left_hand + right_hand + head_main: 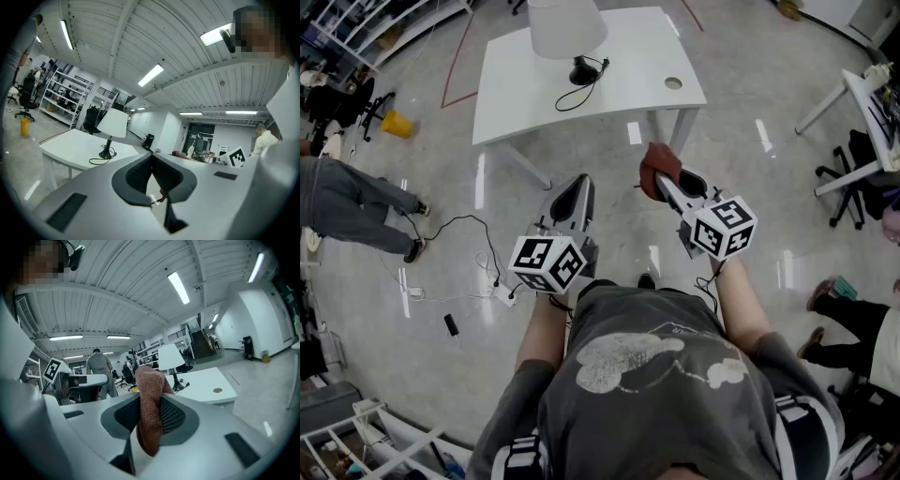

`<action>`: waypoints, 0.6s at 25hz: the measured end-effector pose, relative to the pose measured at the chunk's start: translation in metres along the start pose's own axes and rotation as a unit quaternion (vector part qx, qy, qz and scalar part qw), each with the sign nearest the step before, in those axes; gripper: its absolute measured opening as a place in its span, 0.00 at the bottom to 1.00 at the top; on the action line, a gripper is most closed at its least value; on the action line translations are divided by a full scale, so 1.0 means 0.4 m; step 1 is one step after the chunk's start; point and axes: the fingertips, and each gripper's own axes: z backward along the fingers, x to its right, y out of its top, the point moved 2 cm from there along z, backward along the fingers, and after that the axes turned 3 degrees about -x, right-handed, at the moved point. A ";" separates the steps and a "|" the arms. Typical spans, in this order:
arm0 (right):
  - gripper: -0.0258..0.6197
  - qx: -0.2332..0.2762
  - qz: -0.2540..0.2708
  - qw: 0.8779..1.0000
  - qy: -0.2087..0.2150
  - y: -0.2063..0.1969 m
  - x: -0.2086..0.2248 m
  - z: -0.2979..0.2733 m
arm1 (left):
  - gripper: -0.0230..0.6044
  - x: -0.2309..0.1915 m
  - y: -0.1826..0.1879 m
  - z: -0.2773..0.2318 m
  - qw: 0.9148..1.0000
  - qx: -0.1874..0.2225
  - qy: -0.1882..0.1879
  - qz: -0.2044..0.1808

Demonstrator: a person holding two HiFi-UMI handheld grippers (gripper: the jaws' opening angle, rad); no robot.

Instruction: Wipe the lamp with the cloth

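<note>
Head view: lamp (567, 28) on white table (628, 58), glossy grey floor (750, 187)

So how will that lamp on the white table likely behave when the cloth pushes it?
The lamp probably tips easily: a wide shade sits over a small dark base on a thin stem. It may also slide, since the table looks smooth. The cloth, hanging limp from the right gripper, should press softly.
</note>
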 end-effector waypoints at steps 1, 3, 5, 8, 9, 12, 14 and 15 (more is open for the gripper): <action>0.19 0.002 -0.001 1.000 -0.001 0.002 0.006 0.002 | 0.05 0.000 0.005 -0.003 1.000 0.000 0.001 -0.004; 0.19 0.004 -0.004 1.000 -0.001 0.004 0.022 0.008 | 0.05 0.003 0.011 -0.013 1.000 0.001 0.004 -0.009; 0.19 0.005 -0.008 1.000 -0.002 0.003 0.042 0.012 | 0.05 0.008 0.012 -0.029 1.000 0.003 0.005 -0.011; 0.19 0.004 -0.015 1.000 -0.002 0.002 0.072 0.005 | 0.05 0.012 0.013 -0.060 1.000 0.005 0.006 -0.011; 0.19 0.004 -0.017 1.000 -0.002 -0.001 0.075 0.000 | 0.05 0.010 0.013 -0.066 1.000 0.004 0.006 -0.013; 0.19 0.000 -0.016 1.000 -0.003 -0.005 0.074 -0.023 | 0.05 -0.012 0.014 -0.079 1.000 0.004 0.003 -0.018; 0.19 -0.001 -0.014 1.000 -0.006 0.010 0.105 -0.040 | 0.05 -0.027 0.022 -0.123 1.000 0.005 0.002 -0.013; 0.19 -0.002 -0.014 1.000 -0.008 0.022 0.131 -0.048 | 0.05 -0.032 0.028 -0.156 1.000 0.006 0.000 -0.011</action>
